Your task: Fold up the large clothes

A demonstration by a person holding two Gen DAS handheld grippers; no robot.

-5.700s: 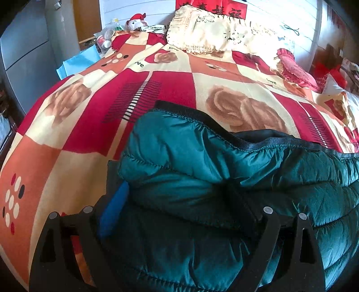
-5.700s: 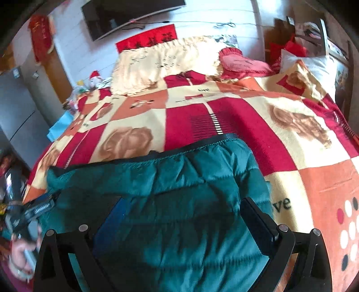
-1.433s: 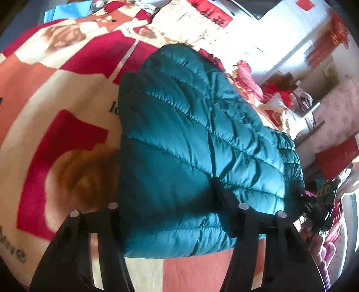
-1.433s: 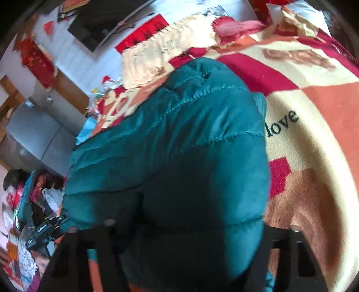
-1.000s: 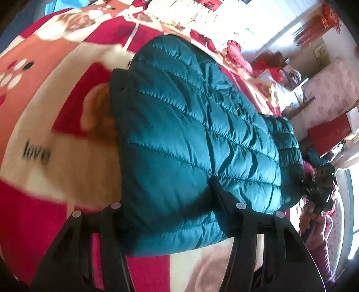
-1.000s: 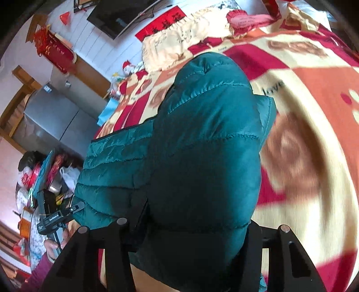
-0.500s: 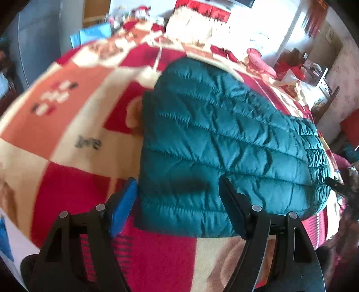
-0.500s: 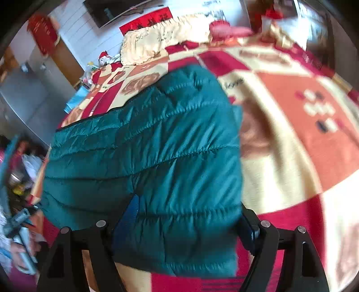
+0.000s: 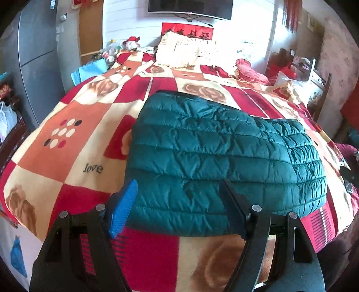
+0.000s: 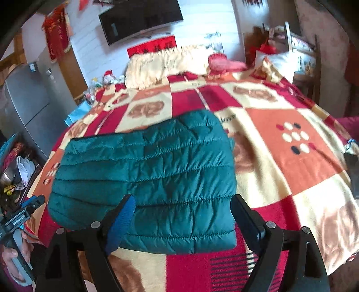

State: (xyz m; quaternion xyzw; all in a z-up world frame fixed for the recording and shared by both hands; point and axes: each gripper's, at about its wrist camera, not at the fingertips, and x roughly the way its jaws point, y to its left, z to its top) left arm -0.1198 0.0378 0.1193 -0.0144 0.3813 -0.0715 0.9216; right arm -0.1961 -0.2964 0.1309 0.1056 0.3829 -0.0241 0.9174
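In the left wrist view, the word "love" [image 9: 93,168] is printed in dark letters on a cream square of the fleece blanket [image 9: 74,125], at 9 o'clock from the centre. The blanket is patterned with red, orange and cream squares and brown roses. A teal quilted puffer jacket [image 9: 215,155] is laid folded on it in the middle of the picture; its shiny fabric is stitched in horizontal puffy bands. The left gripper [image 9: 177,202] is seen at 6 o'clock with its jaws spread apart and nothing between them, above the near edge of the jacket. One finger carries a blue ribbed pad [image 9: 123,205]. At 12 o'clock a fringed cream pillow [image 9: 184,52] and a red banner [image 9: 187,31] with writing too small to be read are seen.

In the right wrist view, the same jacket [image 10: 157,177] is laid at the centre, folded into a thick rounded rectangle. "love" [image 10: 228,118] is printed just past its far corner, at 1 o'clock. The right gripper [image 10: 182,217] is held wide apart at 6 o'clock, gripping nothing. A flat television [image 10: 141,18] is mounted on the wall at 11 o'clock.
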